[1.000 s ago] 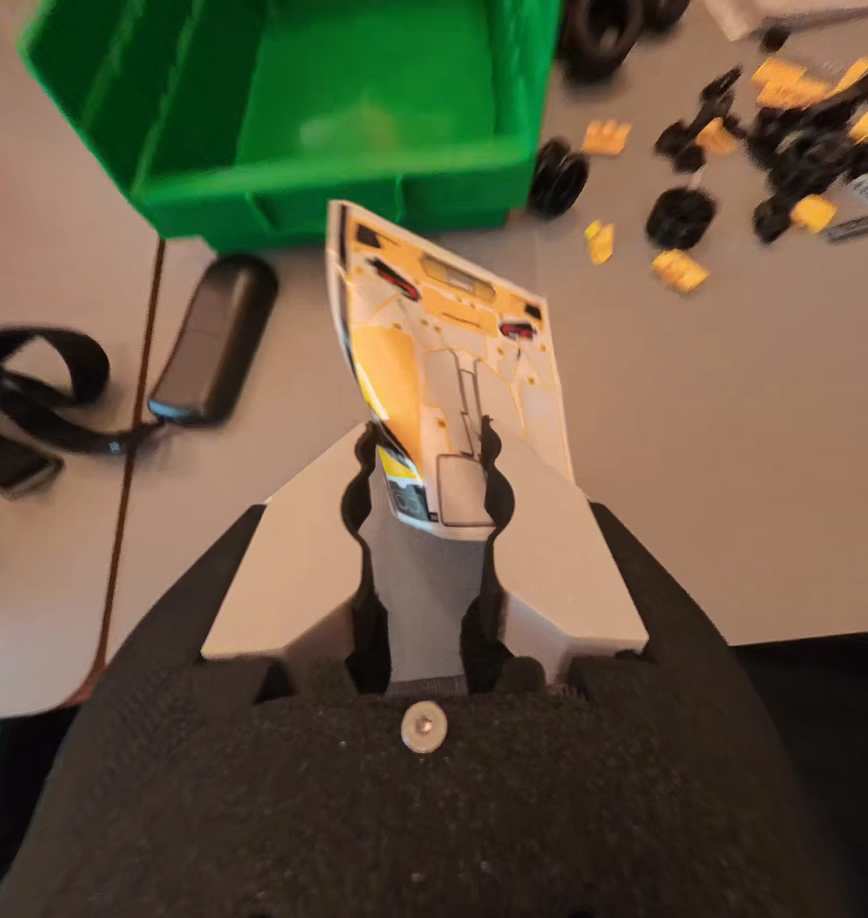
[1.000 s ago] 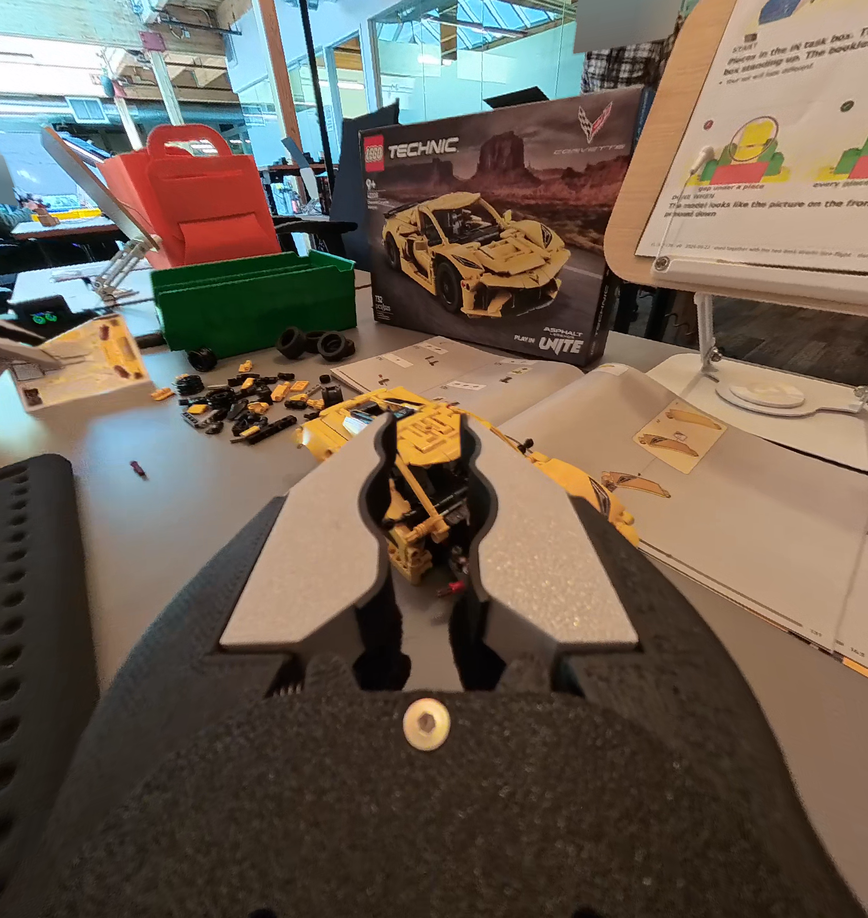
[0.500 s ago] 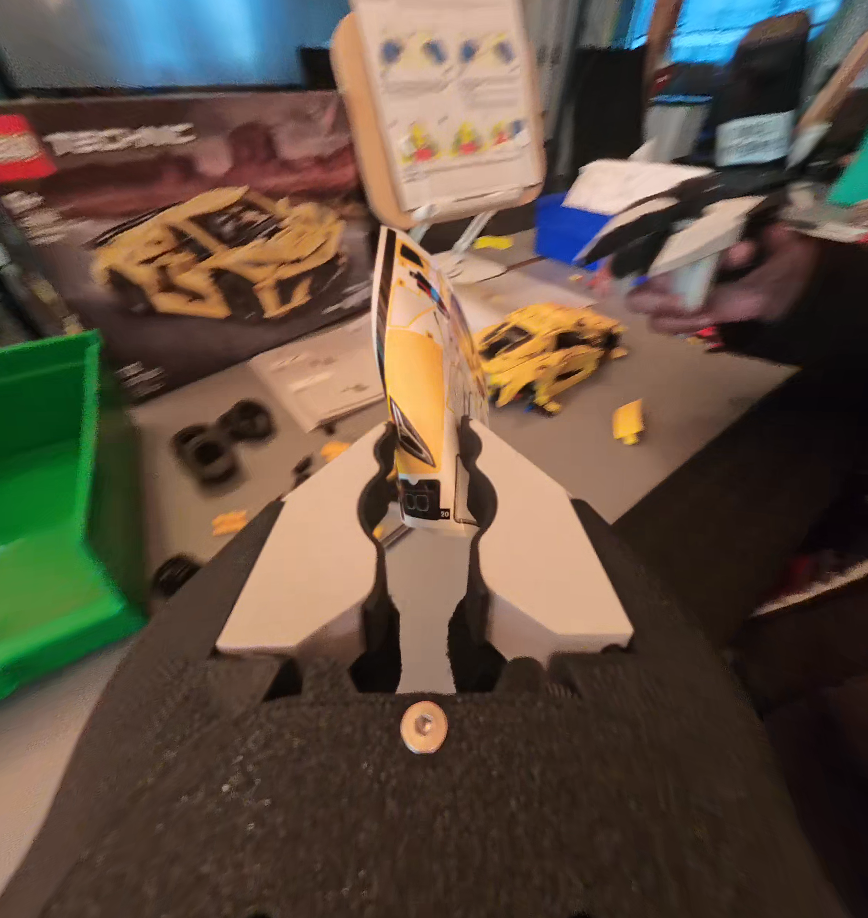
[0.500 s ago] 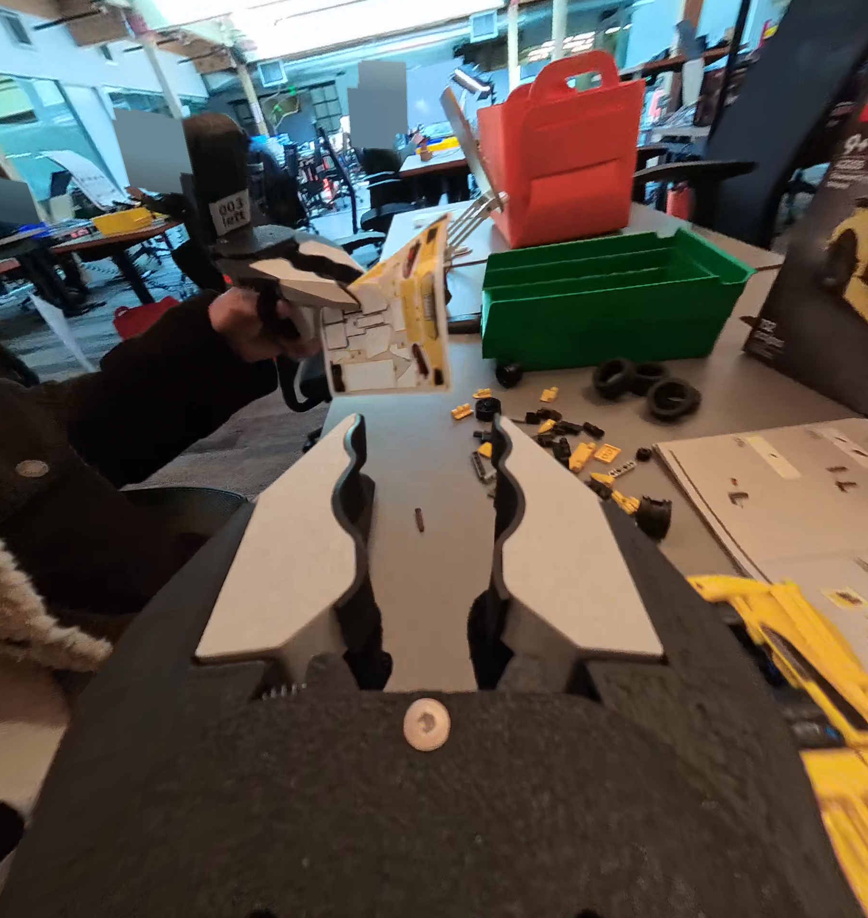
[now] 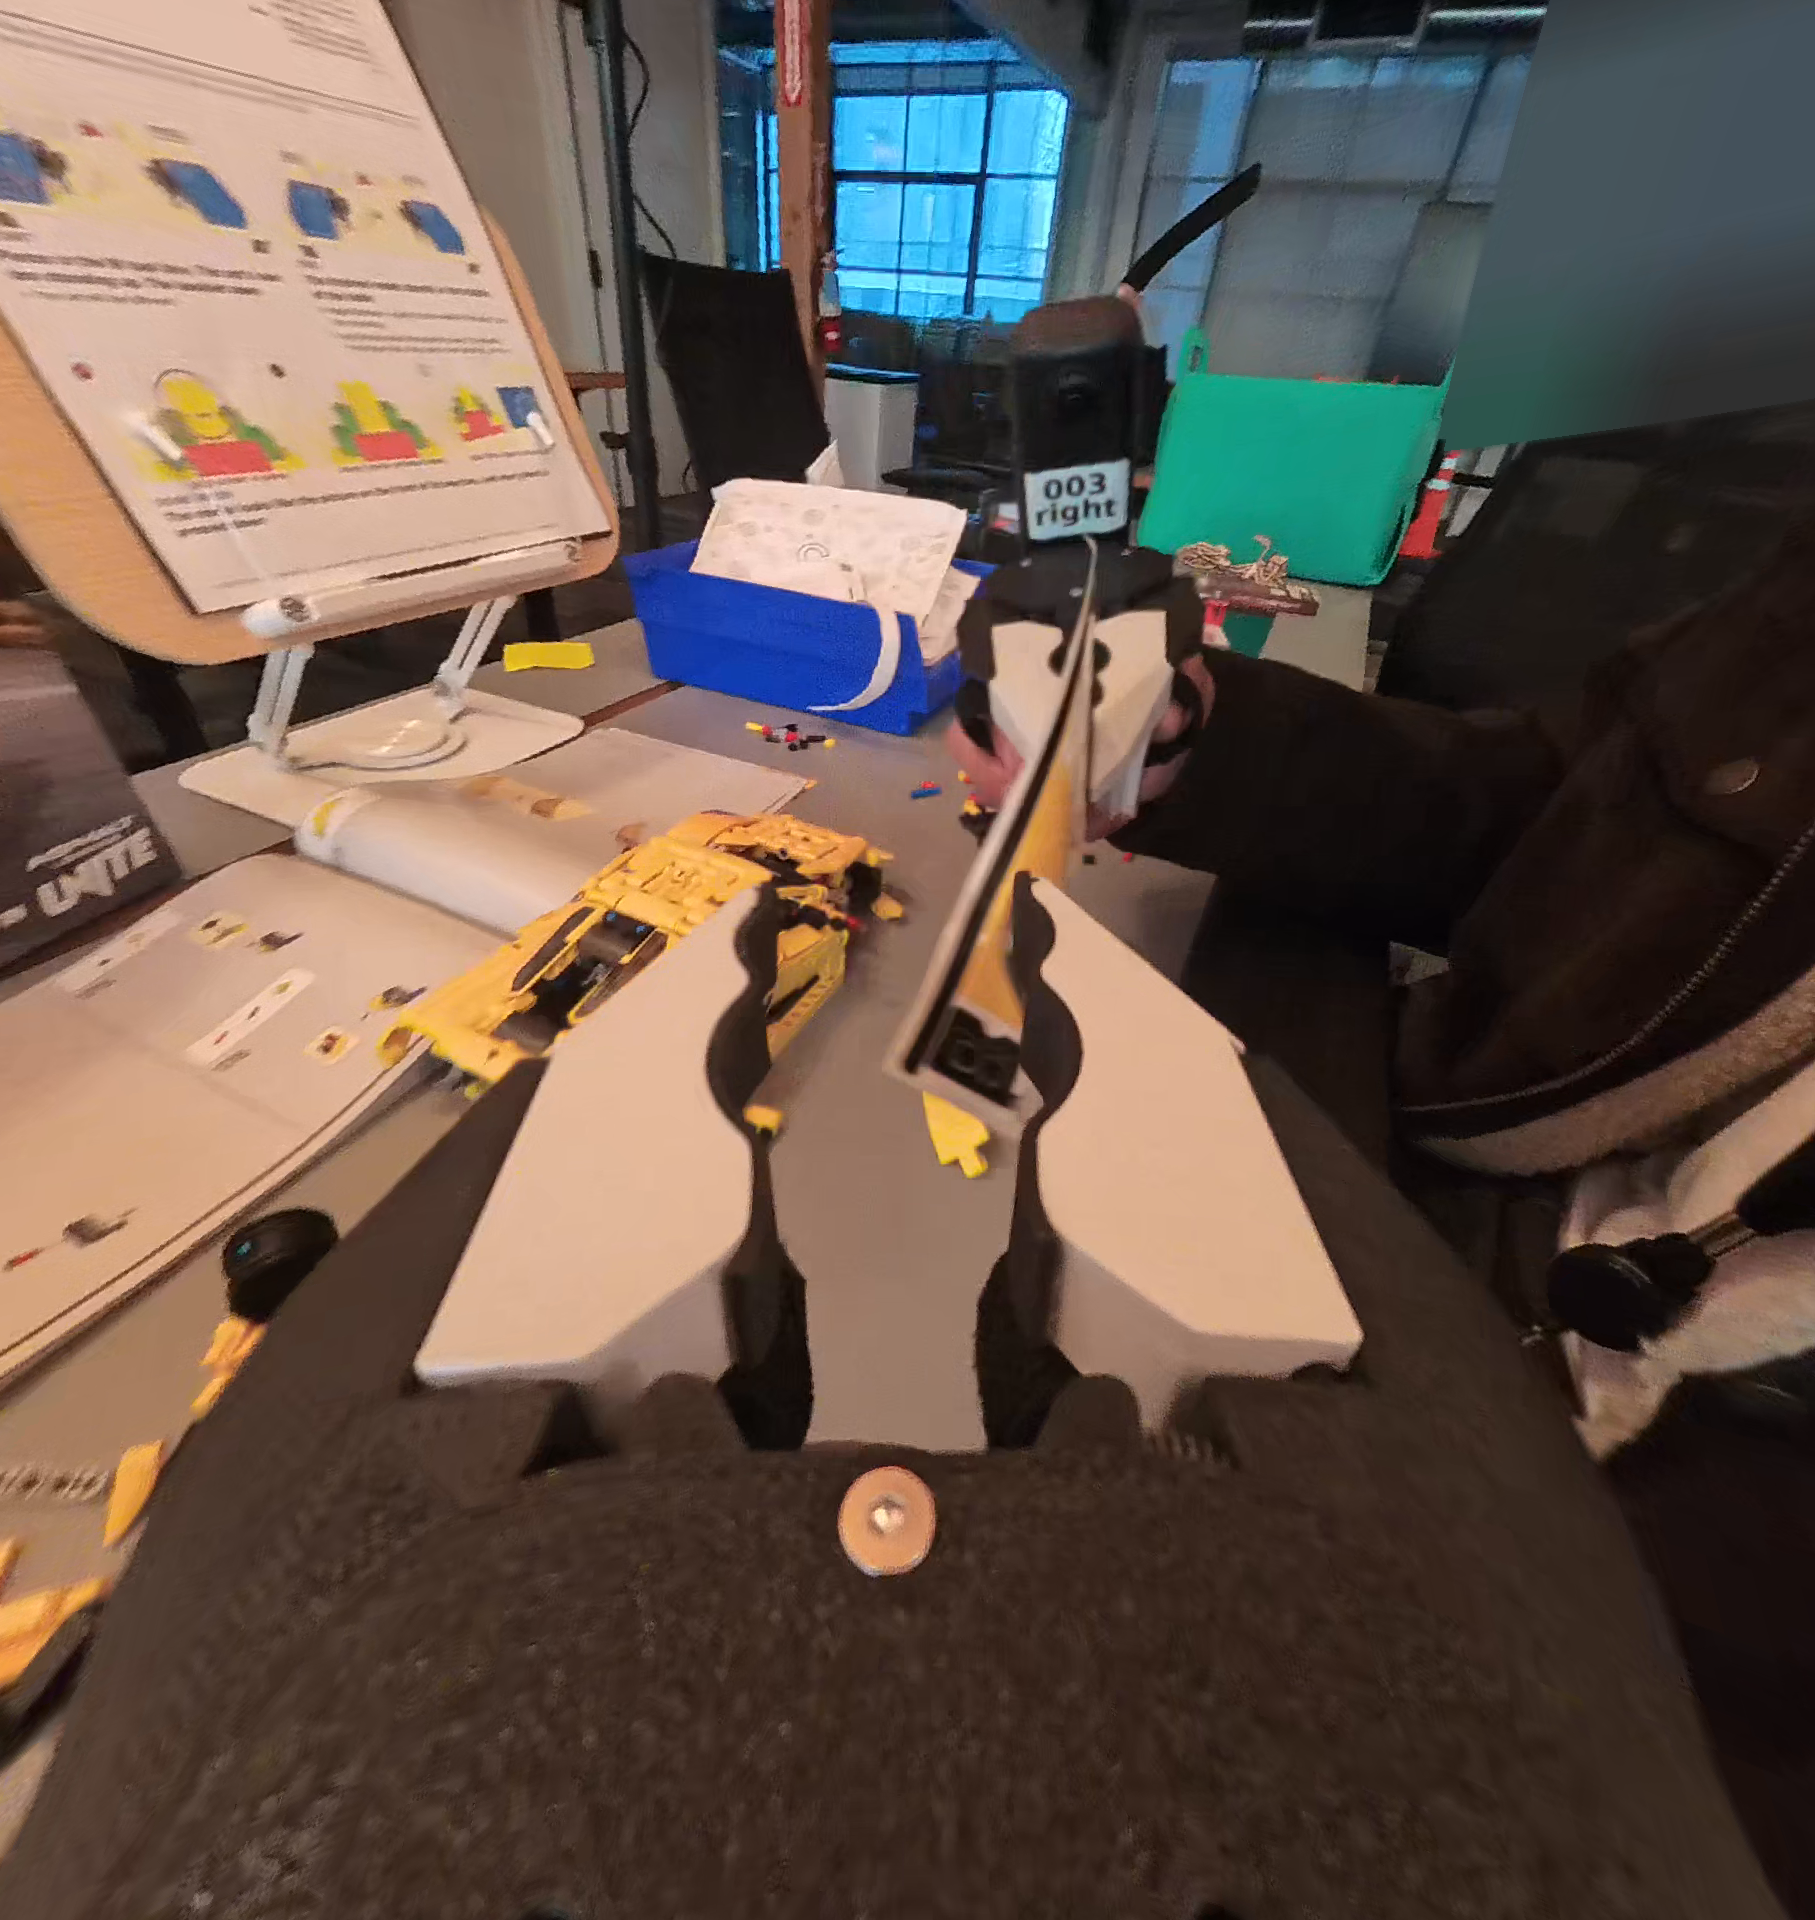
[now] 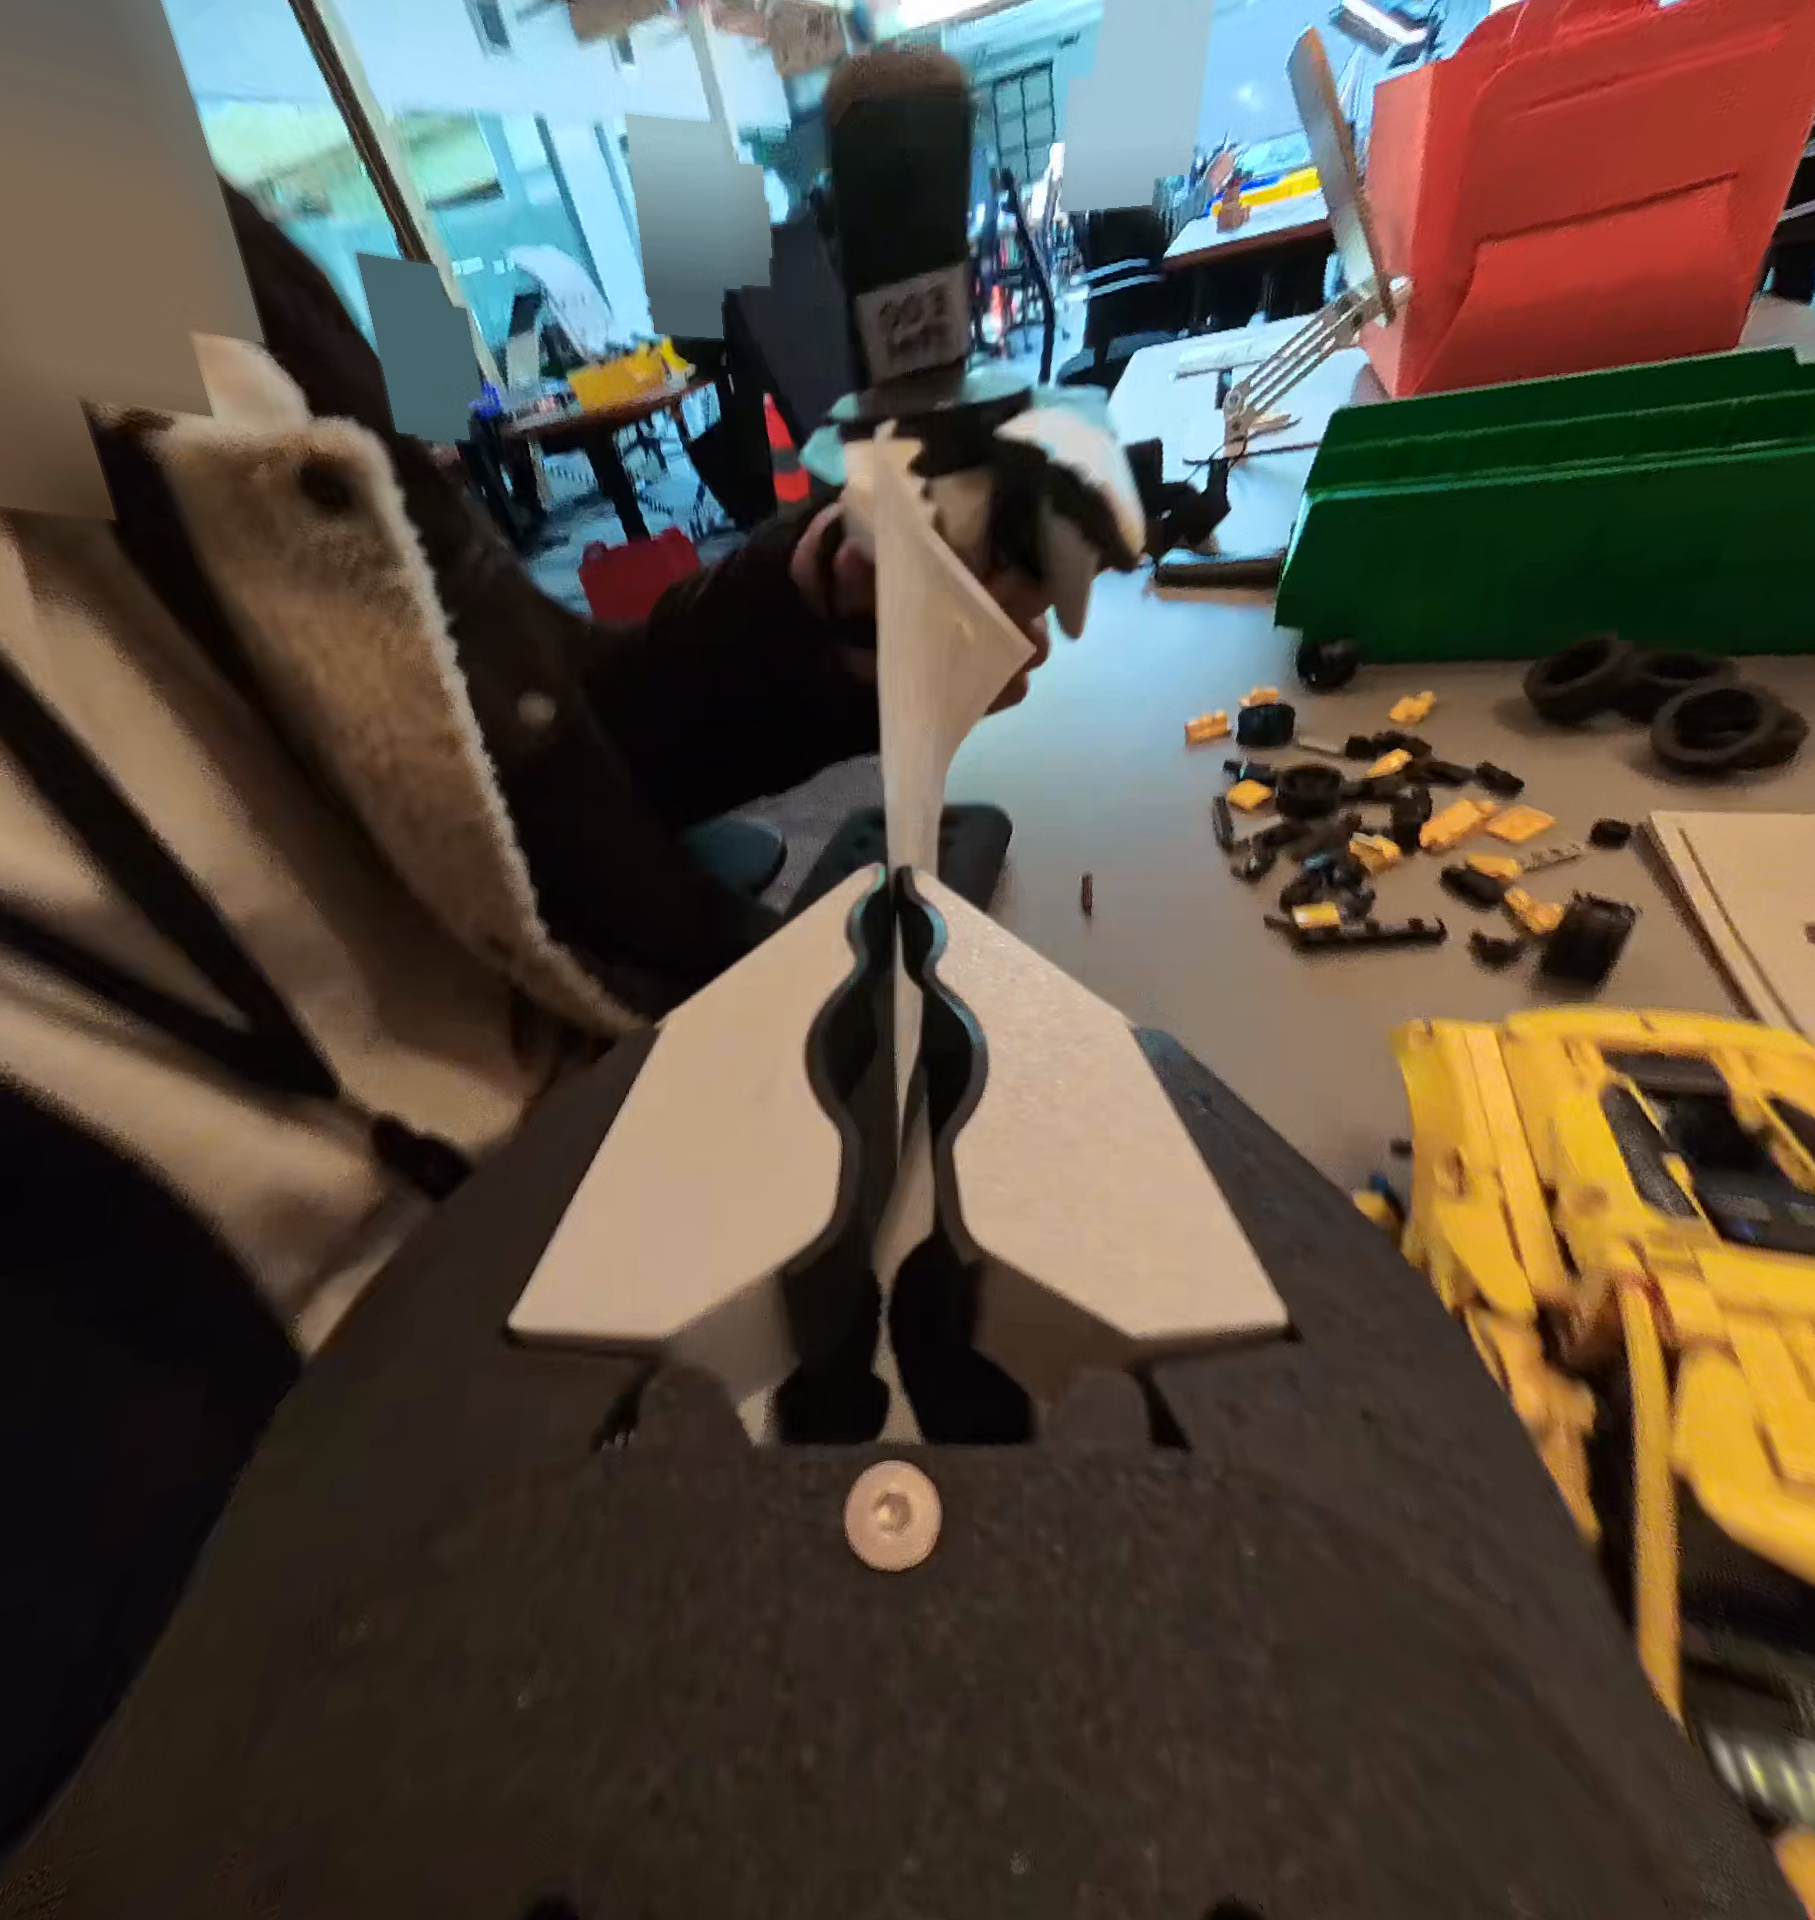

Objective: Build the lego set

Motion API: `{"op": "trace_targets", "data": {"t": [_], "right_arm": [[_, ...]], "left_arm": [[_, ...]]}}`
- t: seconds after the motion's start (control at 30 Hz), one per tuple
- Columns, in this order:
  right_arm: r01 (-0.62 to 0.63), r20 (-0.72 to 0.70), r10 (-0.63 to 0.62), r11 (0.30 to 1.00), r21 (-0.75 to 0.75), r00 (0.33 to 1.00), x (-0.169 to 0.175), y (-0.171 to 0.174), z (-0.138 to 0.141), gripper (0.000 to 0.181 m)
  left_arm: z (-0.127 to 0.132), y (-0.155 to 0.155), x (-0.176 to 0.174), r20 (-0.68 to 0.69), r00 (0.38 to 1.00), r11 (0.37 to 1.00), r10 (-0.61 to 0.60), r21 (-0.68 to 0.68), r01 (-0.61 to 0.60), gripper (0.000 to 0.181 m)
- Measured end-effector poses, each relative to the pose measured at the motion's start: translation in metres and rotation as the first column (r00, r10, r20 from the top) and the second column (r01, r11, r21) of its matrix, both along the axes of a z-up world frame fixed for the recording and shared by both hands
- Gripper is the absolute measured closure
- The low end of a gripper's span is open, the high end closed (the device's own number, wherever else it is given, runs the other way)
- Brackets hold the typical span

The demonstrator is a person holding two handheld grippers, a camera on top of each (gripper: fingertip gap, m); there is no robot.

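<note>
A sticker sheet (image 5: 996, 935), yellow and white, stands on edge between the two grippers. My right gripper (image 6: 898, 881) is shut on one end of it; the sheet's white back (image 6: 924, 675) rises from the pinched tips. In the left wrist view the right gripper (image 5: 1079, 675) clamps the sheet's far end. My left gripper (image 5: 887, 914) is open. The sheet's near end leans against its right finger (image 5: 1121, 1039), and the left finger (image 5: 664, 1060) stands clear of it. The left gripper also shows in the right wrist view (image 6: 986, 488). The partly built yellow car (image 5: 664, 935) lies on the table (image 6: 1142, 831).
An open instruction booklet (image 5: 207, 1039) lies by the car (image 6: 1661, 1247). Loose black and yellow parts (image 6: 1402, 831) and tyres (image 6: 1692, 707) lie before a green bin (image 6: 1609, 520). A blue bin (image 5: 778, 644), a stand with a printed sheet (image 5: 238, 312) and a red bag (image 6: 1609, 177) stand behind. Tip to tip, the grippers are about 10 cm apart. About 15 cm separates my right fingertips from the car (image 6: 1661, 1247).
My left gripper carried the sticker sheet from the green bin across to the right gripper. The right jaws opened, then shut on the sheet's far end. The left jaws opened off it.
</note>
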State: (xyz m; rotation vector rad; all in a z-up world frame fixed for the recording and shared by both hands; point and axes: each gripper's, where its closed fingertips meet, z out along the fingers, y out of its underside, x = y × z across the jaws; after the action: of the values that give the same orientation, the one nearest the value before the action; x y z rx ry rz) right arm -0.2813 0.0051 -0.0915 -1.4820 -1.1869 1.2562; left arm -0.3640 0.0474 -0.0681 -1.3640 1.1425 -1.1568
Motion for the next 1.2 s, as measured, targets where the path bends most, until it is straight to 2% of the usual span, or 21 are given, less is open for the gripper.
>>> {"op": "trace_targets", "data": {"t": [0.1, 0.17, 0.2, 0.33, 0.43, 0.5, 0.63, 0.73, 0.8, 1.0, 1.2], "right_arm": [[0.008, -0.021, -0.01, 0.997, -0.082, 1.0, 0.041, -0.007, -0.007, 0.181], [0.026, -0.087, -0.044, 0.978, -0.205, 0.995, 0.064, -0.002, -0.006, 0.181], [0.031, -0.072, -0.052, 0.965, -0.259, 0.996, 0.072, -0.001, -0.011, 0.181], [0.036, -0.018, -0.044, 0.953, -0.3, 0.999, 0.088, 0.0, -0.024, 0.181], [0.071, 0.002, -0.074, 0.948, -0.311, 0.997, 0.089, 0.007, -0.029, 0.181], [0.086, 0.008, -0.088, 0.946, -0.312, 0.996, 0.091, 0.01, -0.031, 0.181], [0.098, -0.019, -0.11, 0.944, -0.316, 0.994, 0.094, 0.014, -0.027, 0.181], [0.088, -0.05, -0.11, 0.939, -0.332, 0.993, 0.096, 0.015, -0.024, 0.181], [0.084, -0.061, -0.111, 0.938, -0.336, 0.992, 0.096, 0.016, -0.023, 0.181], [0.059, -0.087, -0.096, 0.934, -0.352, 0.992, 0.094, 0.015, -0.022, 0.181], [0.061, -0.102, -0.104, 0.932, -0.359, 0.989, 0.096, 0.017, -0.021, 0.181]], "left_arm": [[-0.016, -0.002, 0.034, -0.036, 0.994, 0.994, -0.105, -0.021, 0.104, 0.134], [-0.015, -0.007, 0.06, 0.003, 0.98, 0.977, -0.198, -0.075, 0.198, 0.132], [-0.013, -0.01, 0.072, 0.04, 0.968, 0.962, -0.247, -0.107, 0.25, 0.131], [-0.022, -0.02, 0.104, 0.121, 0.905, 0.873, -0.407, -0.24, 0.425, 0.123], [-0.027, -0.017, 0.105, 0.245, 0.849, 0.765, -0.469, -0.368, 0.529, 0.123], [-0.028, -0.003, 0.1, 0.326, 0.844, 0.72, -0.426, -0.443, 0.535, 0.123], [-0.033, 0.018, 0.09, 0.361, 0.874, 0.75, -0.324, -0.465, 0.47, 0.125], [-0.034, 0.013, 0.09, 0.363, 0.866, 0.732, -0.344, -0.474, 0.489, 0.139], [-0.039, 0.006, 0.092, 0.343, 0.86, 0.719, -0.377, -0.477, 0.505, 0.141], [-0.038, 0.006, 0.092, 0.346, 0.862, 0.732, -0.369, -0.463, 0.499, 0.161], [-0.039, 0.011, 0.09, 0.347, 0.869, 0.738, -0.354, -0.467, 0.487, 0.167]]}}
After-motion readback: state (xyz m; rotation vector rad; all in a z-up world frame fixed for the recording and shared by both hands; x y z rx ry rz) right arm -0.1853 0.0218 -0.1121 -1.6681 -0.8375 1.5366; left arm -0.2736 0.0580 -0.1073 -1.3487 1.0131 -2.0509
